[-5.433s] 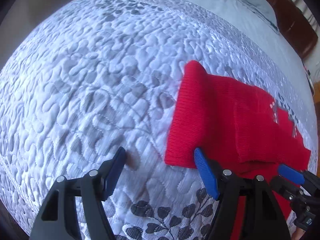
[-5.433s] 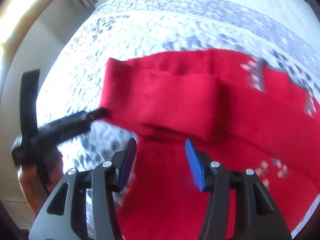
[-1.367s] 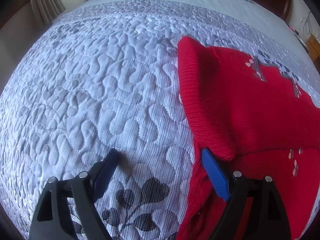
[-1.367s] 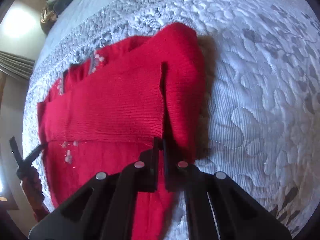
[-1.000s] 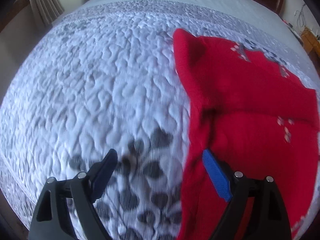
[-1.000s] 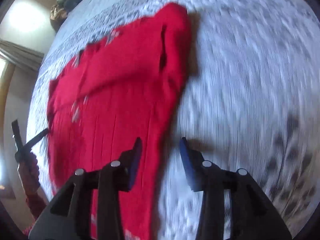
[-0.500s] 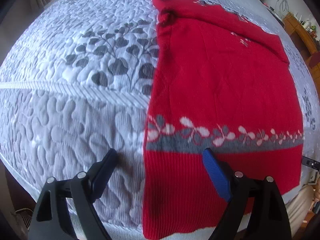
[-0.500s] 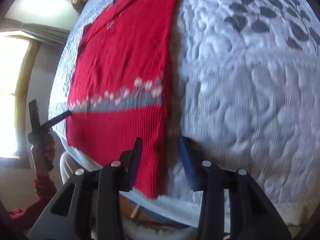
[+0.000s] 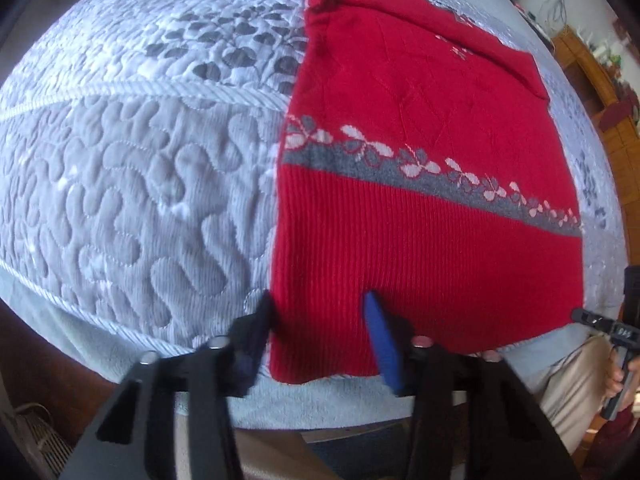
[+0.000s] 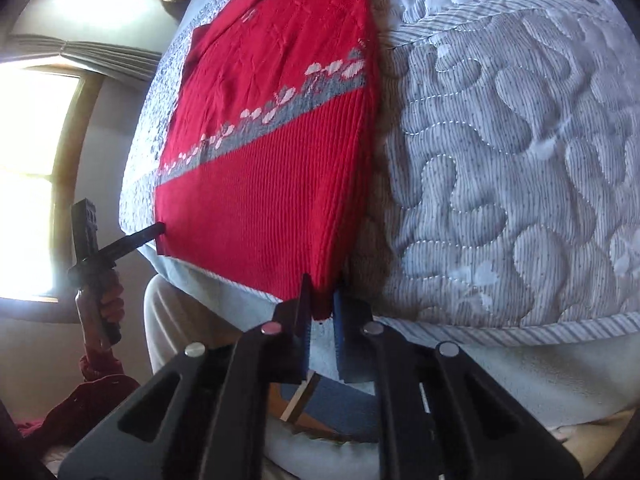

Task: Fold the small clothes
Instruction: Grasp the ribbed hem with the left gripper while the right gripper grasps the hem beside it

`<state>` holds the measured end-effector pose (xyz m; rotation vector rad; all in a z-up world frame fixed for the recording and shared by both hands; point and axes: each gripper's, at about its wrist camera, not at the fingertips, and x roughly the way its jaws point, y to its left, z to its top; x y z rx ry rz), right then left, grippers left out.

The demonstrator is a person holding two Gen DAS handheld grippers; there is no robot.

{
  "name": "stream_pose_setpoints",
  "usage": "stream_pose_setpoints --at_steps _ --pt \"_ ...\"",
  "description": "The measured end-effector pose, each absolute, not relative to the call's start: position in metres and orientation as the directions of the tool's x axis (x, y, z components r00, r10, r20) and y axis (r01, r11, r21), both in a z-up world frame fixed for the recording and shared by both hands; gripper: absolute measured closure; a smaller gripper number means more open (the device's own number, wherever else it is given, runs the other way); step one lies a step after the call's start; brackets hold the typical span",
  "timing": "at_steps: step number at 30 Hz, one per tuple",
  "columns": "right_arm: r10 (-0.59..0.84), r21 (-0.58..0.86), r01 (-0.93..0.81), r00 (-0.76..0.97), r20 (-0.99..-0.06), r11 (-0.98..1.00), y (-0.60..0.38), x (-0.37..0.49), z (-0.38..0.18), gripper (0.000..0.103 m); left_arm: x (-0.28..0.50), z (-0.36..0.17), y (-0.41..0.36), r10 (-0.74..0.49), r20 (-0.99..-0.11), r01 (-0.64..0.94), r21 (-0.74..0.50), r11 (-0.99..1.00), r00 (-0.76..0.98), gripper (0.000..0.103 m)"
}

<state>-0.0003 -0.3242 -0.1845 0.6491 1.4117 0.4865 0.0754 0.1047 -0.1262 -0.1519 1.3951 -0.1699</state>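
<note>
A red knit sweater (image 9: 420,152) lies flat on a quilted bed (image 9: 140,168), its ribbed hem at the mattress edge nearest the person and its sleeves folded across the far end, so the body forms a neat rectangle ready for a fold.

The left tongs (image 9: 320,332) sit at the hem's left corner with the fingers apart, one black finger on the quilt just outside the sweater's side edge and the blue finger (image 9: 382,340) on the ribbing. That straddle suggests they are lining up to pinch this corner, not yet gripping it.

At the hem's other corner, the right tongs (image 10: 320,316) have drawn nearly together around the fabric. The red corner sits between the pads and appears clamped, though the gap is narrow and partly hidden.

With one tool at each hem corner, the likely aim is to lift the hem evenly and carry it toward the folded sleeves, halving the sweater. Taking both corners would keep the knit from skewing or bunching as it travels.

The grey band of pale flowers (image 9: 440,172) above the ribbing offers a handy check that the fold runs straight.
</note>
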Motion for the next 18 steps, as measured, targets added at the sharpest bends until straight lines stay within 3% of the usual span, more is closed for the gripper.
stream_pose_setpoints --at_steps 2,3,11,18 --pt "0.673 0.682 0.067 0.115 -0.731 0.729 -0.327 -0.002 -0.182 0.095 0.071 -0.125 0.116 -0.287 -0.946 0.000 -0.290 0.957 0.149 0.090" --pt "0.687 0.696 0.065 0.120 -0.717 0.715 -0.328 -0.001 -0.180 0.095 0.069 -0.124 0.120 -0.314 -0.938 -0.013 -0.319 0.948 0.147 0.091" --pt "0.757 0.776 0.038 0.198 -0.623 0.629 -0.343 0.020 -0.143 0.096 0.086 -0.093 0.131 -0.359 -0.907 -0.039 -0.376 0.926 0.222 0.094" --pt "0.744 0.776 0.061 0.248 -0.621 0.628 -0.356 0.086 -0.123 0.096 0.148 -0.071 0.124 -0.337 -0.901 -0.039 -0.360 0.932 0.274 0.094"
